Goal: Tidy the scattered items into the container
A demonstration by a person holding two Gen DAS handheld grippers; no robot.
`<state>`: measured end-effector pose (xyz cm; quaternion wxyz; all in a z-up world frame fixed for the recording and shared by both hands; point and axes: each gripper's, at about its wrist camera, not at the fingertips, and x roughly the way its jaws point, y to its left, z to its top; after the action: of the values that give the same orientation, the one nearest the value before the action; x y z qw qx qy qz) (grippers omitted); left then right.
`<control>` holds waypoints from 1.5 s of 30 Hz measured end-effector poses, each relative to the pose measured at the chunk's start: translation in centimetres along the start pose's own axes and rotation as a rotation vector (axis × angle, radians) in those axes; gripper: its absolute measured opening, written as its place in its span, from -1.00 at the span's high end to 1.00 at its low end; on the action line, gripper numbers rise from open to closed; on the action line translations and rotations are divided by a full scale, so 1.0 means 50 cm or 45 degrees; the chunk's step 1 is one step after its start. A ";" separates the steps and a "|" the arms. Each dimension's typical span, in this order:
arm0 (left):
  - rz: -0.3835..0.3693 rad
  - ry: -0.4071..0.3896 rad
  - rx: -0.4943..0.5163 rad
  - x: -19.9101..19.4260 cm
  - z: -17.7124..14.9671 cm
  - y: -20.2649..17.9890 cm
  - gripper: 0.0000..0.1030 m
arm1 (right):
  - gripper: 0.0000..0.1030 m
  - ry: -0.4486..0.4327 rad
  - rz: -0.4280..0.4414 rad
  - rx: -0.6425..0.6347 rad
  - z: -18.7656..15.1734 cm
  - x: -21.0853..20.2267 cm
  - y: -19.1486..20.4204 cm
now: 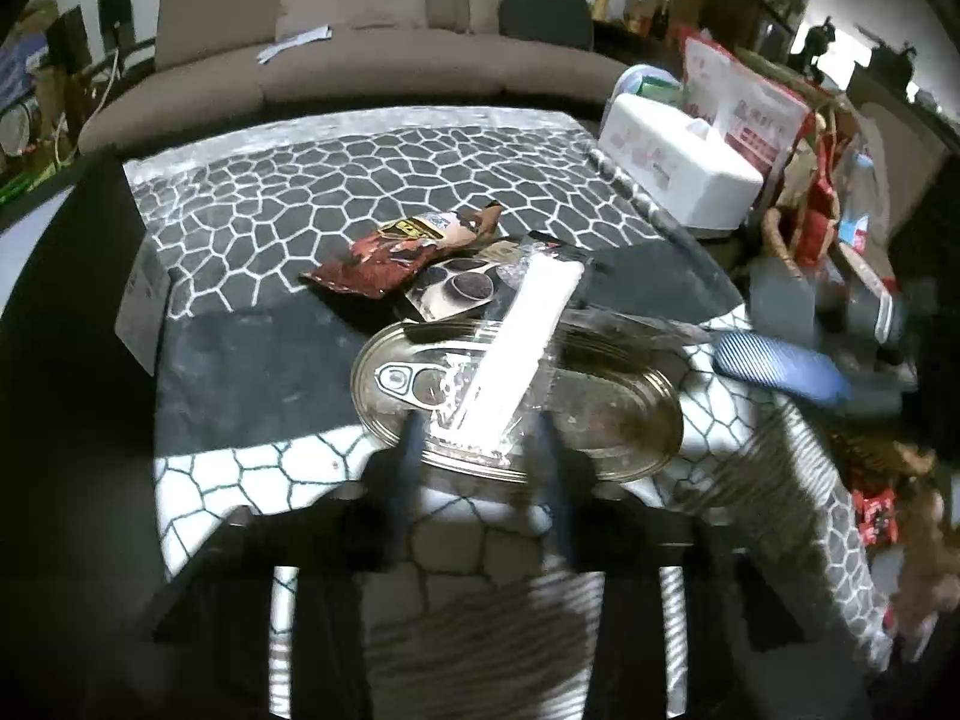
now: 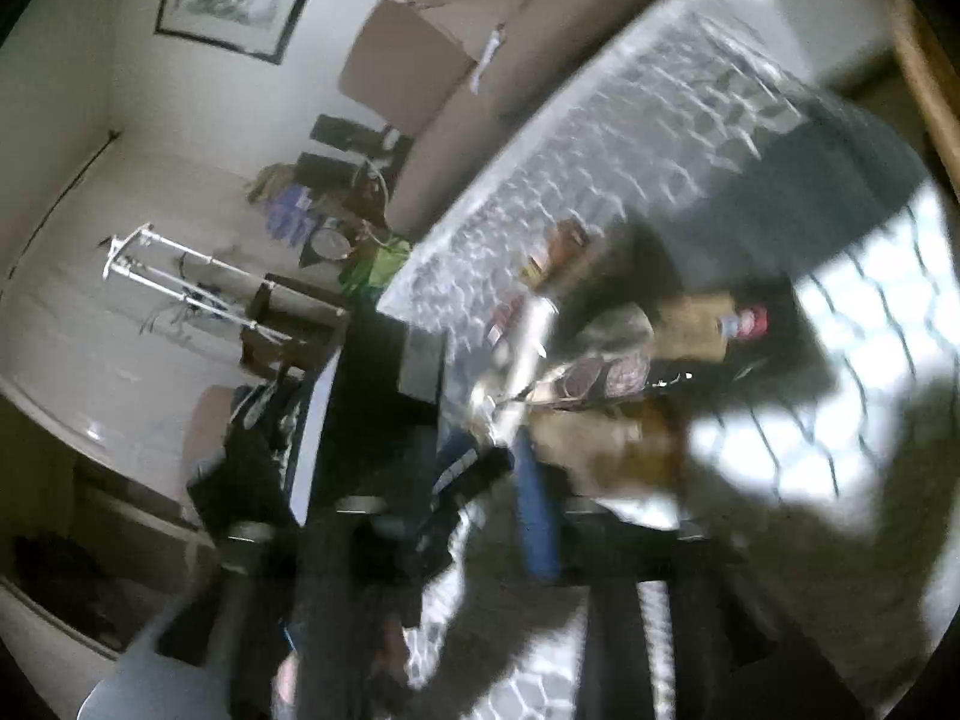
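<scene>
Left wrist view: left claw [image 1: 480, 426] clamped on a clear packet [image 1: 516, 342] with a long white strip, above the oval tin [image 1: 600, 408].
Tabletop [image 1: 336, 180] carries a grey pebble-pattern cloth; red snack bag [image 1: 384, 258] lies beyond, beige sofa [image 1: 360, 60] behind. Right claw [image 2: 498, 468] tilts steeply; blur hides whether it is apart or together.

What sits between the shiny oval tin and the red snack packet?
In the left wrist view, a cookie packet lies between the tin and the red packet.
</scene>
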<state>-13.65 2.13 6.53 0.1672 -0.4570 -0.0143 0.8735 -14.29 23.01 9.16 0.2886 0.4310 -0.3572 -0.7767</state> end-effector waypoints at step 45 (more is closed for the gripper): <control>-0.183 -0.074 -0.123 -0.067 -0.023 0.023 0.01 | 0.91 0.131 -0.082 -0.147 0.068 0.095 0.021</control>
<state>-11.31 -0.14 8.32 0.2066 -0.4368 -0.0941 0.8705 -19.31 19.85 9.09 0.3058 0.4643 -0.2827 -0.7817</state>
